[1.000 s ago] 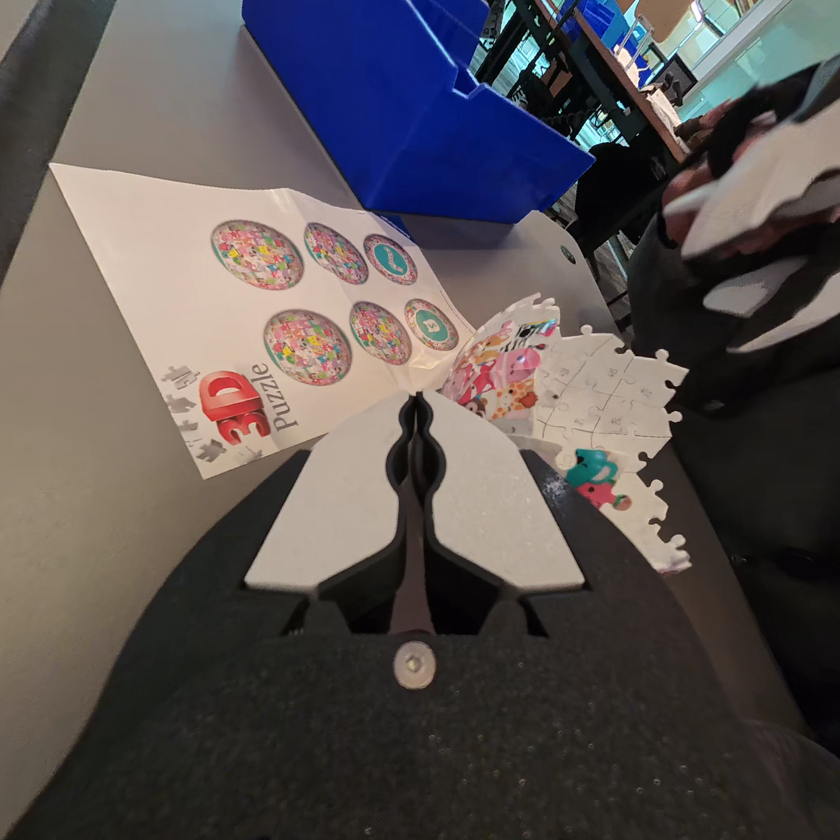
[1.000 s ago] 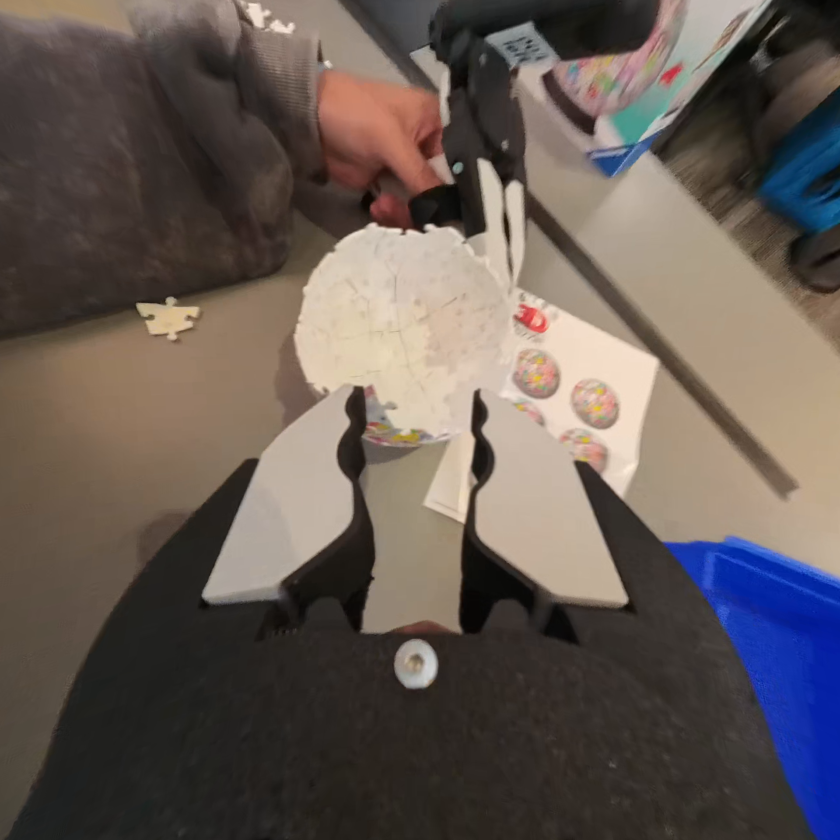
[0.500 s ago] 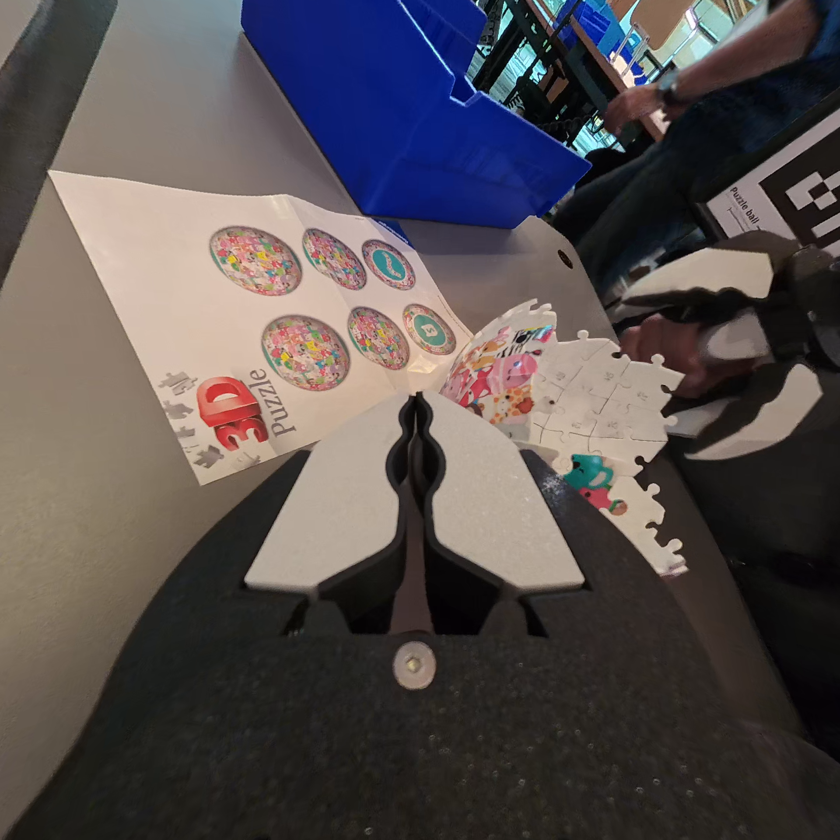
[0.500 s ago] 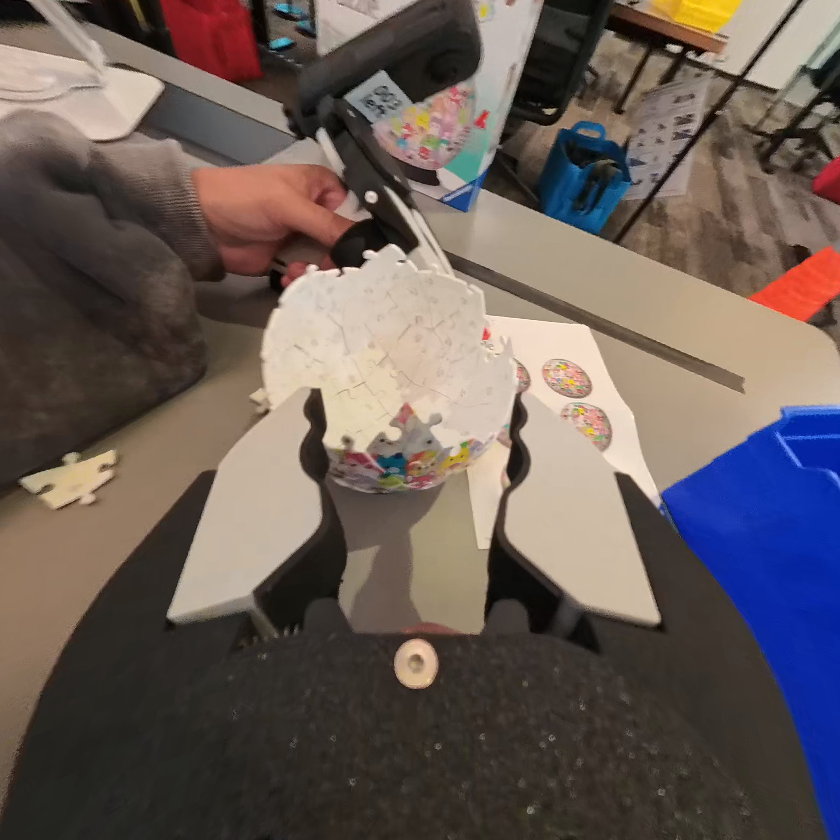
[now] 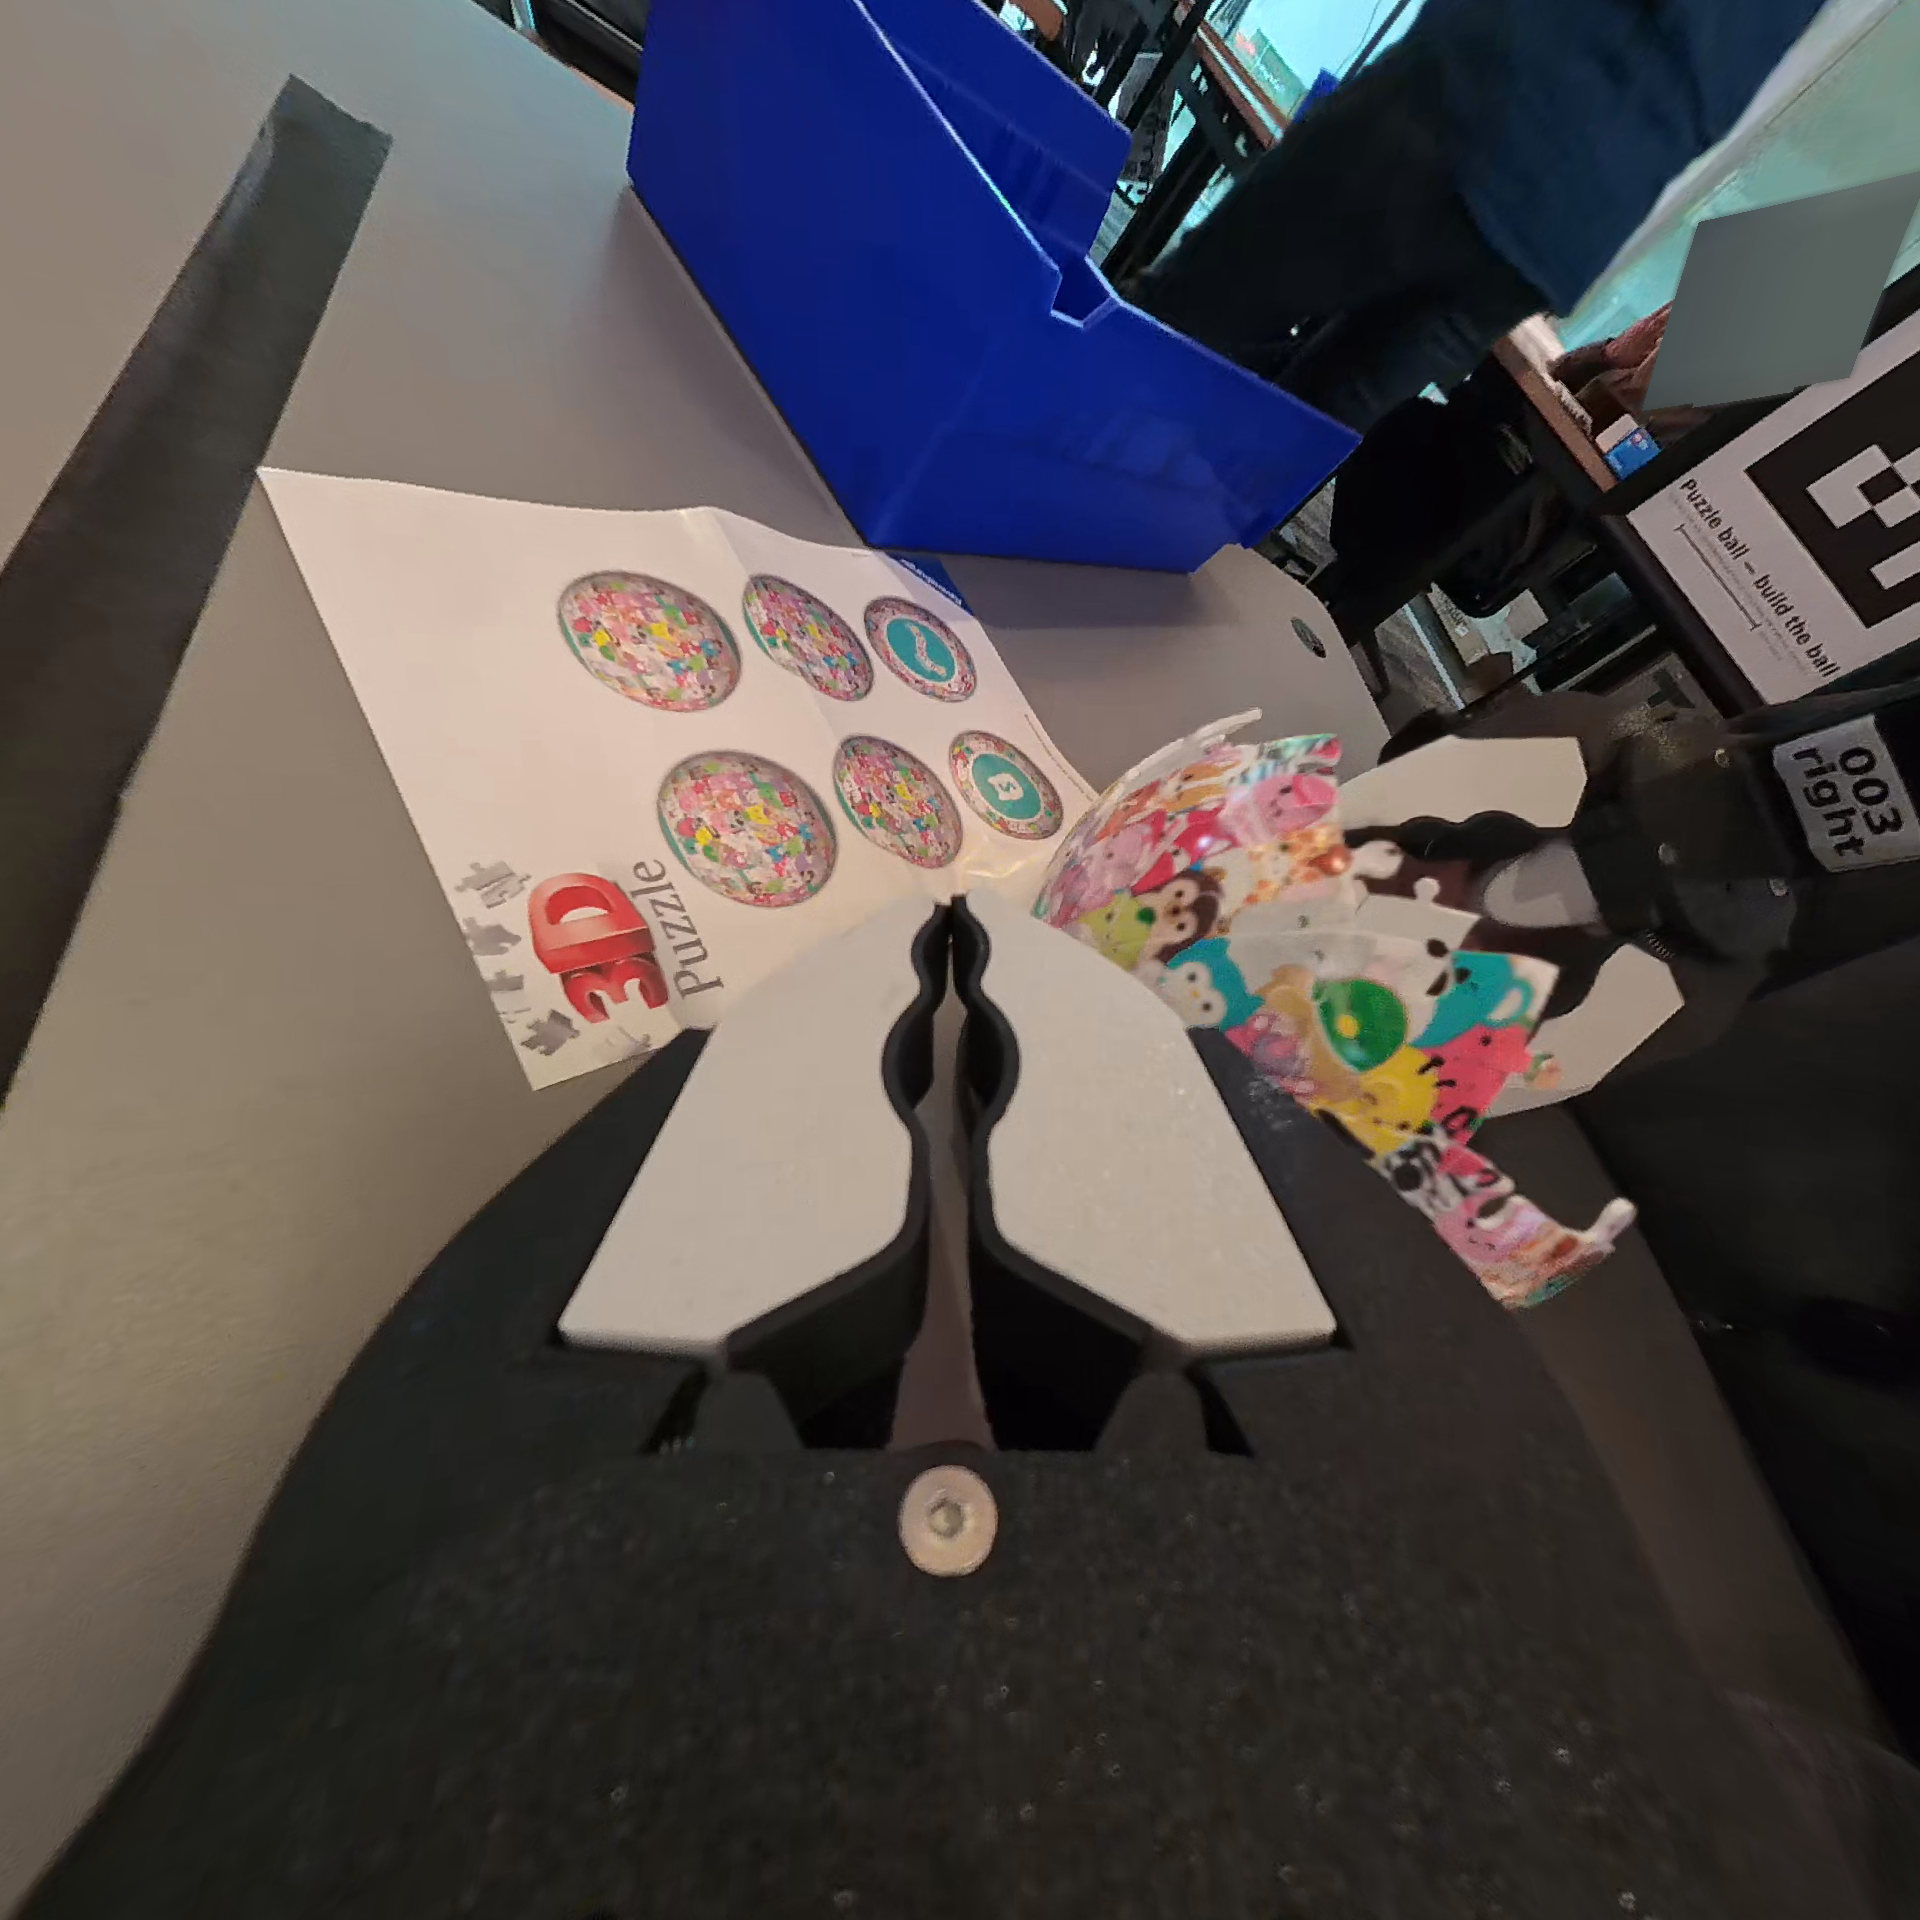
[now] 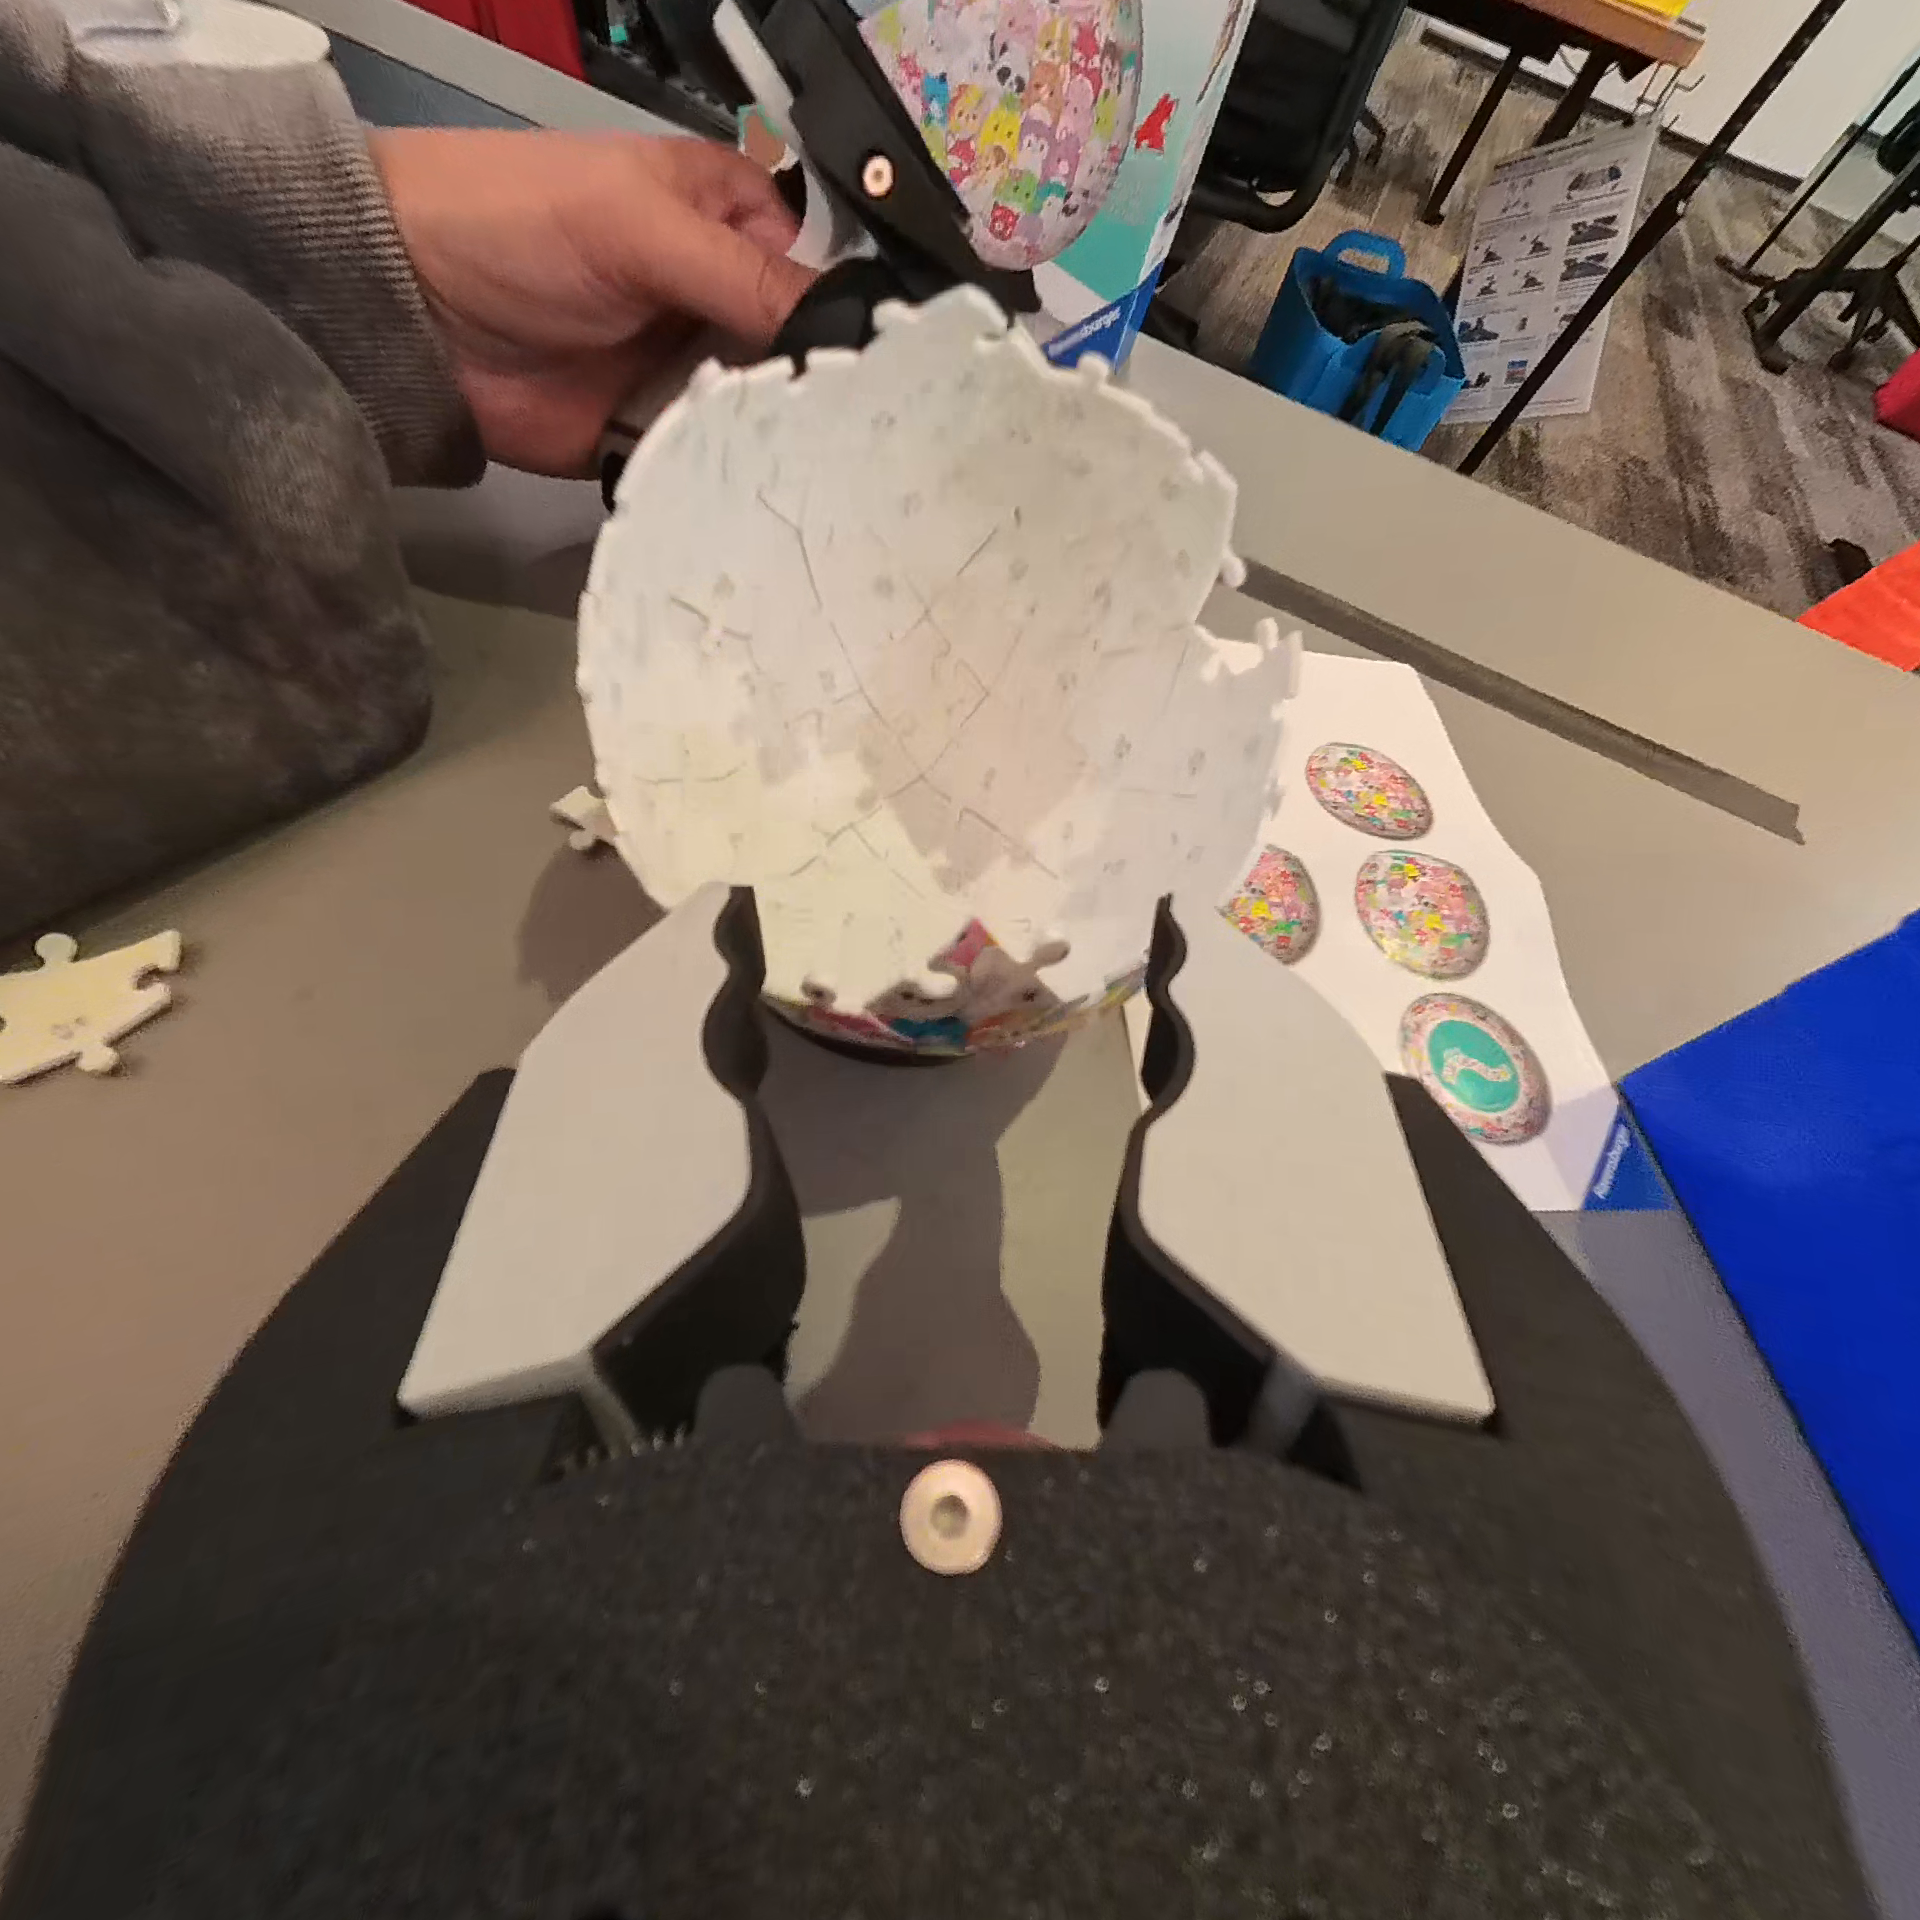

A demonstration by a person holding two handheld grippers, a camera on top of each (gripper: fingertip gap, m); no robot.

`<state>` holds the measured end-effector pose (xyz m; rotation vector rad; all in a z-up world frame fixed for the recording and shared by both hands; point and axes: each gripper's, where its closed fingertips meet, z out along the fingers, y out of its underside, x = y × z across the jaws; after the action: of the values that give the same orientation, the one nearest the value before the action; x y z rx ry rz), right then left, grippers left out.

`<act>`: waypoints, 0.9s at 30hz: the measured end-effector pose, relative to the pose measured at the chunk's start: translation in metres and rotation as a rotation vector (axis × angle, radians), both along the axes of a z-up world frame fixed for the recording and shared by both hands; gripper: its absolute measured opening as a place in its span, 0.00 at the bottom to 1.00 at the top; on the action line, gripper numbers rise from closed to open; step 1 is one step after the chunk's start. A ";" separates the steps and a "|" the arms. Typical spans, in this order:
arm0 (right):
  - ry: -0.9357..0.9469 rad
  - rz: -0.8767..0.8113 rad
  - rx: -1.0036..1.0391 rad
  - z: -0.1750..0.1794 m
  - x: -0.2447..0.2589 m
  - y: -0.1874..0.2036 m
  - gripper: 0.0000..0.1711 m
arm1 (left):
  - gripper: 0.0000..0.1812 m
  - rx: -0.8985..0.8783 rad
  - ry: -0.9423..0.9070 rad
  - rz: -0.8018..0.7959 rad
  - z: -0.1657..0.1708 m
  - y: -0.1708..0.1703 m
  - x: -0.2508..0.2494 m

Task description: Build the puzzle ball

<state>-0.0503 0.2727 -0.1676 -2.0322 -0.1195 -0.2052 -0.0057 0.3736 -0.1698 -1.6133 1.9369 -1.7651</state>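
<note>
The puzzle ball is a half-built shell, white inside (image 6: 914,675) and bright cartoon print outside (image 5: 1247,914). It rests on the grey table (image 6: 312,1143) and tilts towards the right wrist camera. My right gripper (image 6: 945,925) has its jaws spread wide, and they press on either side of the shell's lower part. It also shows in the left wrist view (image 5: 1496,894). My left gripper (image 5: 951,914) is shut with nothing visible between its fingers, just left of the shell. In the right wrist view, a hand (image 6: 582,281) holds it at the shell's far rim.
A folded instruction sheet (image 5: 675,748) lies beside the shell, with a blue bin (image 5: 935,312) behind it. Loose white pieces (image 6: 83,997) lie on the table near a grey sleeve (image 6: 156,468). The puzzle box (image 6: 1039,135) stands at the far edge. A person (image 5: 1455,156) stands beyond the table. One gripper's finger ends stand about 12 cm off the other's.
My right gripper opened wide, moved in and now holds the shell's base. The shell has tilted, so its printed side faces the left wrist camera. My left gripper stays shut.
</note>
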 end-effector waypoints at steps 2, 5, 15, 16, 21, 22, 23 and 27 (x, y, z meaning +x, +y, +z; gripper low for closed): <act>-0.019 0.009 -0.003 -0.005 0.000 0.001 0.41 | 0.00 0.003 0.001 -0.002 0.000 -0.001 0.000; -0.045 0.044 -0.013 -0.007 -0.001 0.000 0.43 | 0.00 -0.002 -0.008 -0.001 0.002 -0.001 0.001; -0.409 0.349 -0.031 0.089 0.030 0.023 0.31 | 0.00 -0.034 -0.035 -0.008 0.001 -0.007 0.010; -0.419 0.364 -0.084 0.084 0.037 0.031 0.31 | 0.00 -0.032 -0.039 -0.014 0.001 -0.010 0.010; -0.525 0.392 -0.242 0.059 0.043 0.058 0.23 | 0.00 -0.025 -0.067 -0.027 0.005 -0.016 0.012; -0.564 0.395 -0.235 0.058 0.041 0.061 0.19 | 0.00 -0.029 -0.066 -0.030 0.005 -0.016 0.012; -0.605 0.382 -0.234 0.057 0.041 0.064 0.14 | 0.00 -0.033 -0.065 -0.031 0.006 -0.016 0.012; -0.647 0.367 -0.268 0.043 0.044 0.066 0.10 | 0.00 -0.035 -0.071 -0.046 0.007 -0.016 0.016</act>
<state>-0.0062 0.3391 -0.1245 -2.0902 -0.9568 -0.6324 0.0102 0.3579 -0.1630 -1.5067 1.9373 -1.8567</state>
